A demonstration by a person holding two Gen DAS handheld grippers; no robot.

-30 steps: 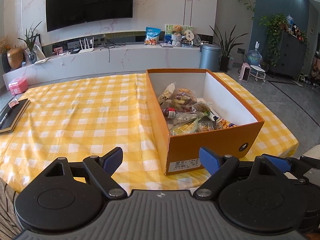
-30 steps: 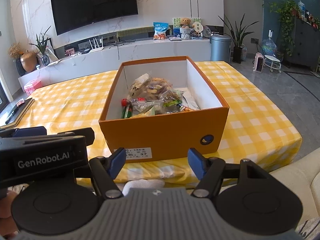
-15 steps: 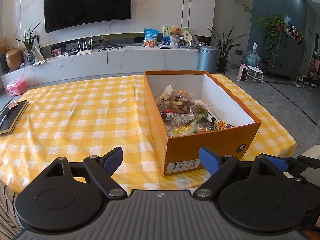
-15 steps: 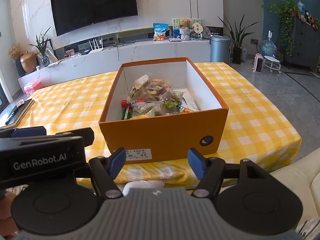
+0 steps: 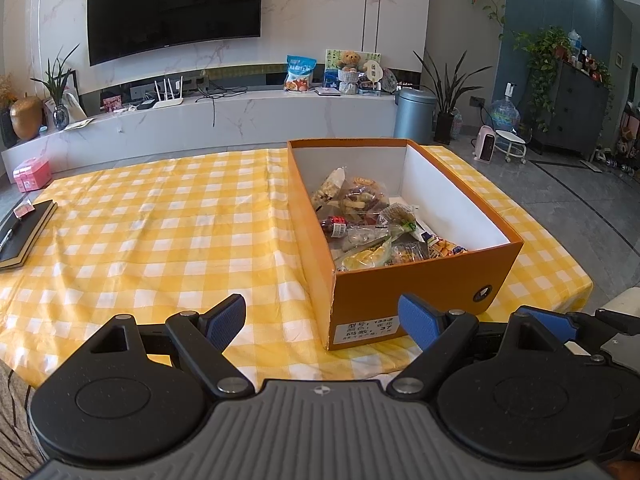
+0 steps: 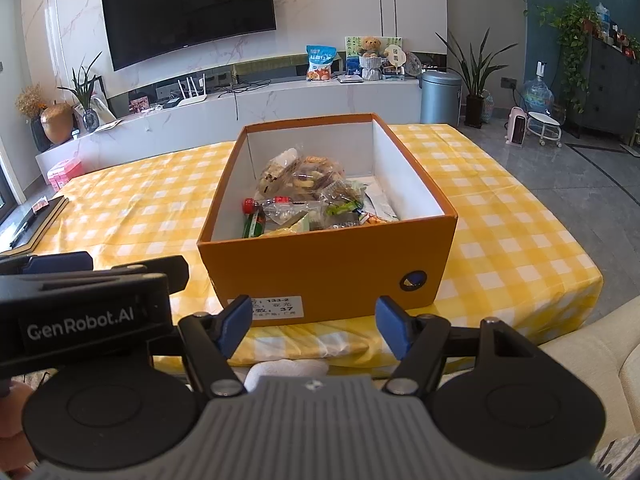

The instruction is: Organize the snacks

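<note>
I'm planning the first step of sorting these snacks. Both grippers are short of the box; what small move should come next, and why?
Probably ease the right gripper forward and up over the near wall of the orange box, toward the snack pile. Its jaws stand open and empty, as do the left gripper's, and every snack lies inside the box, none on the checked tablecloth.
</note>
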